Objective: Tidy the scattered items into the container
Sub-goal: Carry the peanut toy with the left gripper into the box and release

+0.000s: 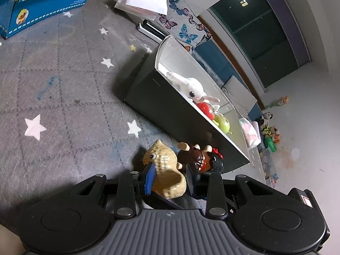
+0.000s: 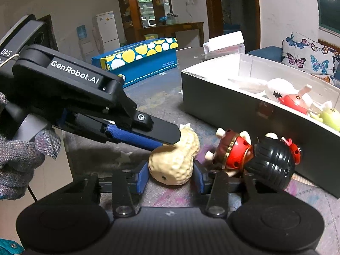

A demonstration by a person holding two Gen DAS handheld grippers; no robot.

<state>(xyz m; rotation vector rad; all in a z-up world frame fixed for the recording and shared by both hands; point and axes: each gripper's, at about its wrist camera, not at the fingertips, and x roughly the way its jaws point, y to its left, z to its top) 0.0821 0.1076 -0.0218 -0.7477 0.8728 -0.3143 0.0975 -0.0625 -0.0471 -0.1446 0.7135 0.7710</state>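
Peanut toy (image 2: 174, 165) on grey star-print mat (image 1: 63, 85), beside open box (image 2: 221, 97).

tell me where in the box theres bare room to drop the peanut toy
The near end of the grey box, between its corner and the white rabbit plush, shows bare white floor. The far end is crowded: red toy and green toy sit packed beside the rabbit. Outside, the peanut toy and ladybug figure crowd the mat by the box's wall.

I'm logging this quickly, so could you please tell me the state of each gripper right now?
Left tongs: closed on the peanut toy.
Right tongs: closed on the same peanut toy.
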